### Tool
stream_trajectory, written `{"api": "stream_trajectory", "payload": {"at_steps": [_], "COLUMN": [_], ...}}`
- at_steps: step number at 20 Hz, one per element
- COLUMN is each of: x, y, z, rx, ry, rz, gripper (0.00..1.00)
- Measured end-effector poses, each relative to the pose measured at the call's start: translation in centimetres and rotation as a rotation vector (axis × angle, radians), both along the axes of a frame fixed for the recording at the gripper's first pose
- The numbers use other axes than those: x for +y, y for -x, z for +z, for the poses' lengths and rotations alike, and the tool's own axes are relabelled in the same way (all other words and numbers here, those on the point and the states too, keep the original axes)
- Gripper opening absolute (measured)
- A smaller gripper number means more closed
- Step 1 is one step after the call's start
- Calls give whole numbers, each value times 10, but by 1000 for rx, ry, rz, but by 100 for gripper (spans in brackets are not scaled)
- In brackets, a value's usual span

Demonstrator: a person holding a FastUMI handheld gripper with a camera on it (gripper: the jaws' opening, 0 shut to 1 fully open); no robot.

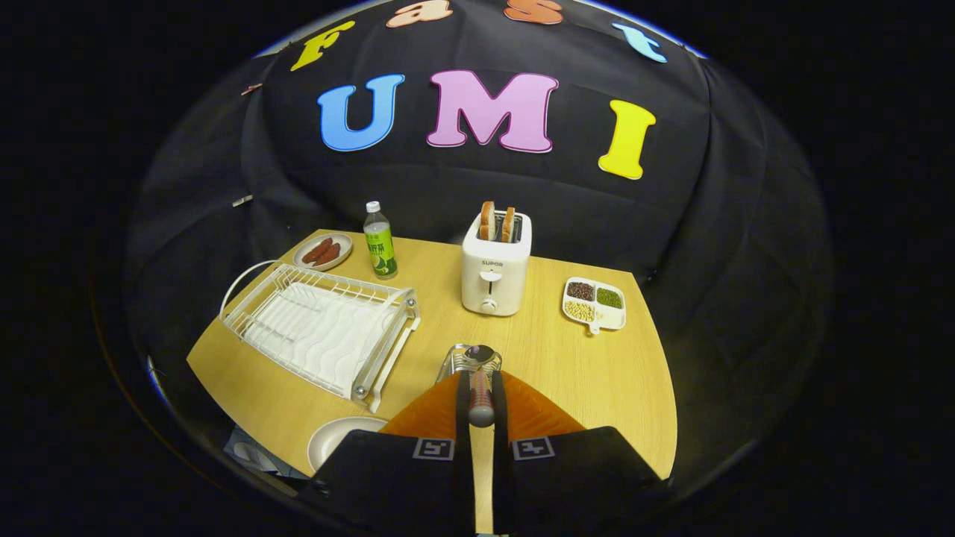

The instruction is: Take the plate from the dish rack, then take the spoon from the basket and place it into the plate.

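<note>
Your gripper (481,406) is clenched on the spoon's (481,403) handle, both fingers pressing it, just above the wire basket (466,359). The plate (339,440) lies on the table (597,365) beside the fingers, near the empty dish rack (321,328).

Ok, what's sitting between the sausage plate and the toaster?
The green-labelled bottle, seen in the gripper view. The gripper is shut on the spoon above the wire basket.

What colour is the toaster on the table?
The toaster is white, with toast in its slots; the gripper view shows it best.
</note>
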State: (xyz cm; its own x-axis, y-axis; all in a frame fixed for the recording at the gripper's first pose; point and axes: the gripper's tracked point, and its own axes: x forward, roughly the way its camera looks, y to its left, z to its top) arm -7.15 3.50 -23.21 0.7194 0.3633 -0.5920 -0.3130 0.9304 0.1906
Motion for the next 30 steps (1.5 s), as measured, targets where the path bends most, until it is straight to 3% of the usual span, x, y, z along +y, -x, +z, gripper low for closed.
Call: {"api": "stream_trajectory", "payload": {"at_steps": [7,15,22,30], "x": [27,61,84,88], "y": [53,116,130,151], "z": [10,-31,-85,-108], "rx": [64,196,287,369], "ry": [-88,-135,-132,-157], "rz": [49,103,131,172], "gripper": [14,13,13,13]}}
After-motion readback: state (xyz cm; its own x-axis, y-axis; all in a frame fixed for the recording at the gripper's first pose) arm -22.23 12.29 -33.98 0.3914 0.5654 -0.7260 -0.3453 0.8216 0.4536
